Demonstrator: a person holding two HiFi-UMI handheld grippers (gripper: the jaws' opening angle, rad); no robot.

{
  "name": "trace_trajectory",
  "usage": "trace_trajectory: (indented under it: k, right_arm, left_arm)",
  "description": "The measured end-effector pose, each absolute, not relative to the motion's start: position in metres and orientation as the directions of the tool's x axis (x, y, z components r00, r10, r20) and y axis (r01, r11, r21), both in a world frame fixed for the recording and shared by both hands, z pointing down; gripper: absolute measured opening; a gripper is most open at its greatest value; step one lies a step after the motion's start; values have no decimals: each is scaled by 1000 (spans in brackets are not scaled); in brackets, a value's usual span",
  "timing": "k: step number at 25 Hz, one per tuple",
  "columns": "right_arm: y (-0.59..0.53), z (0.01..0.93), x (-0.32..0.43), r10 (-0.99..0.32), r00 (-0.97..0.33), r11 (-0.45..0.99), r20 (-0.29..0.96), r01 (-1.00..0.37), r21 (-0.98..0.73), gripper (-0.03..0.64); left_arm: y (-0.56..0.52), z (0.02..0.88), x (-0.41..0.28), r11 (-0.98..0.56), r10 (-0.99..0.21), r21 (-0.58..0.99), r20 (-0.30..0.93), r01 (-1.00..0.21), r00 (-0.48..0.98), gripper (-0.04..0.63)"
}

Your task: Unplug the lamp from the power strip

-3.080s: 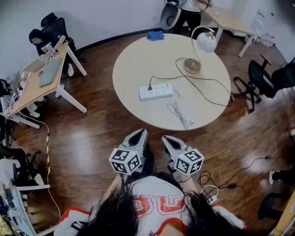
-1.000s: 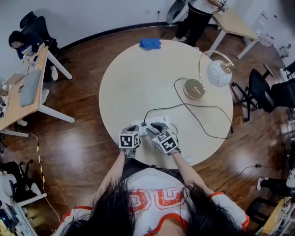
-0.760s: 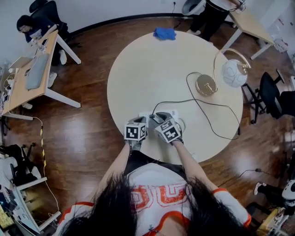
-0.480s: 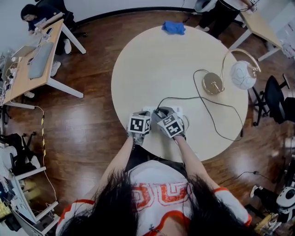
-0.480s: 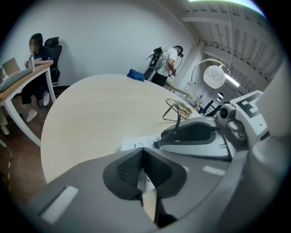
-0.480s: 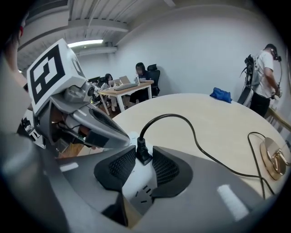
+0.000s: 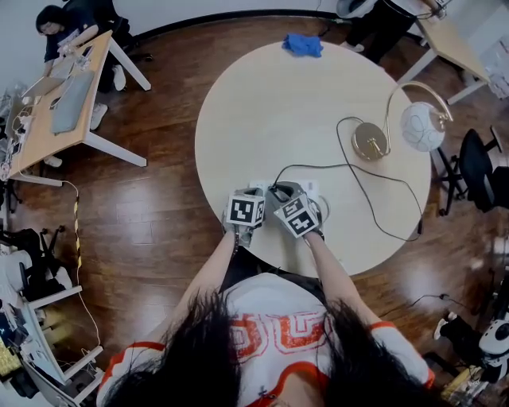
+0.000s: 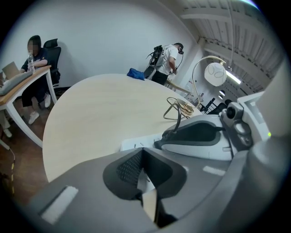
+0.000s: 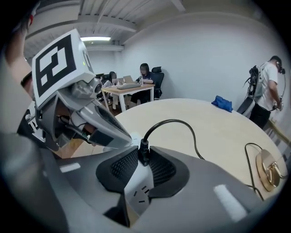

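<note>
The right tongs (image 9: 143, 159), jaws just closing, pinch the black lamp plug (image 9: 143, 148) seated in the white power strip (image 9: 136, 193), mid-frame on the surface (image 7: 278, 103). The left tongs (image 8: 142, 152) are pressed together over the strip's end.

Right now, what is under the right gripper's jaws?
The white power strip, its sockets showing between the jaws, which have just been closing on the black plug. The right gripper covers the rest.

1. A glossy dark wooden floor (image 7: 159, 215) surrounds the round, pale tabletop (image 7: 262, 103).
2. A white wall (image 7: 199, 8) curves along the far side.
3. At far left, a person (image 7: 52, 20) sits at a wooden desk (image 7: 44, 151) with white legs.
4. A black office chair (image 7: 477, 171) stands at right, near a second desk (image 7: 453, 48).
5. A strip light (image 9: 95, 39) glows on the ceiling.
</note>
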State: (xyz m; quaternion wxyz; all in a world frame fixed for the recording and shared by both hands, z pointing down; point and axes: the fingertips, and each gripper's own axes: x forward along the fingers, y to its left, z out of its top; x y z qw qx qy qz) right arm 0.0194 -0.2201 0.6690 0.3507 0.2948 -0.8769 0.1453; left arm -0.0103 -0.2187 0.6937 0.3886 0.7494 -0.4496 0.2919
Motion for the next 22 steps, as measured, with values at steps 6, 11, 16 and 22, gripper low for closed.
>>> trace_trajectory:
  k: [6,11,16,22]
  right_arm:
    - [-219,665,22,-433,-601,757,672,-647,-92,77]
    - [-216,659,24,-470,-620,725,628,-677,-127,72]
    - [-219,651,27,-492,-621,736,611,-671,-90,51]
    - [-218,656,19,-466,-603,820,647,-570,59,66]
  left_arm:
    - [-219,694,-10,-300,-445,293,799,-908,405,0]
    - [-217,694,-10,-312,-439,279,805,-908,398,0]
    - [-222,693,-8,-320,-446,266,804,-909,393,0]
    - [-221,693,-10,-304,-450,287,797,-908,403,0]
